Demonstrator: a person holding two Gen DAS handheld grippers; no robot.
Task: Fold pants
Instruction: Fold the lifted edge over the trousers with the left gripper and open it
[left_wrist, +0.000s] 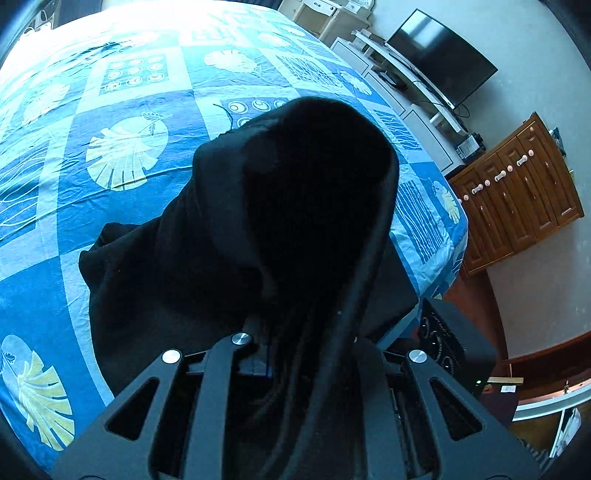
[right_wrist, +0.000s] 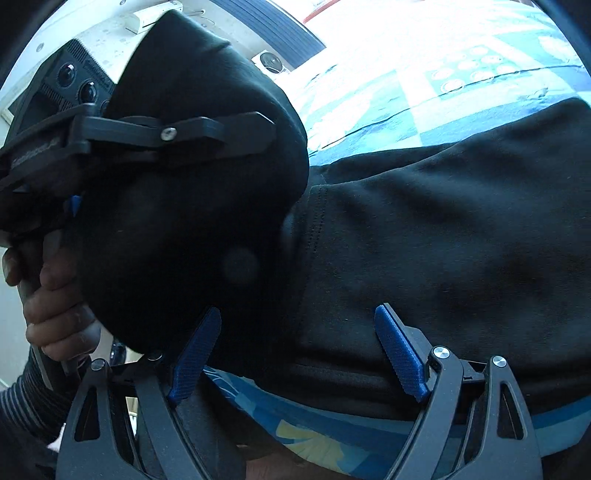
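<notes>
The black pants (left_wrist: 166, 266) lie on the blue patterned bedspread (left_wrist: 110, 110). My left gripper (left_wrist: 291, 332) is shut on a bunch of the pants fabric and holds it lifted, so the cloth drapes over its fingers and hides them. In the right wrist view the left gripper (right_wrist: 221, 136) shows at the upper left, clamped on the raised black fabric. My right gripper (right_wrist: 299, 347) is open, its blue pads (right_wrist: 399, 350) wide apart just above the flat part of the pants (right_wrist: 443, 240) near the bed's near edge.
The bed's edge (left_wrist: 443, 258) runs along the right. Beyond it stand a TV (left_wrist: 443, 55) on a white stand and a wooden cabinet (left_wrist: 517, 192). A black speaker (left_wrist: 454, 343) sits by the bed corner. A hand (right_wrist: 51, 295) holds the left gripper's handle.
</notes>
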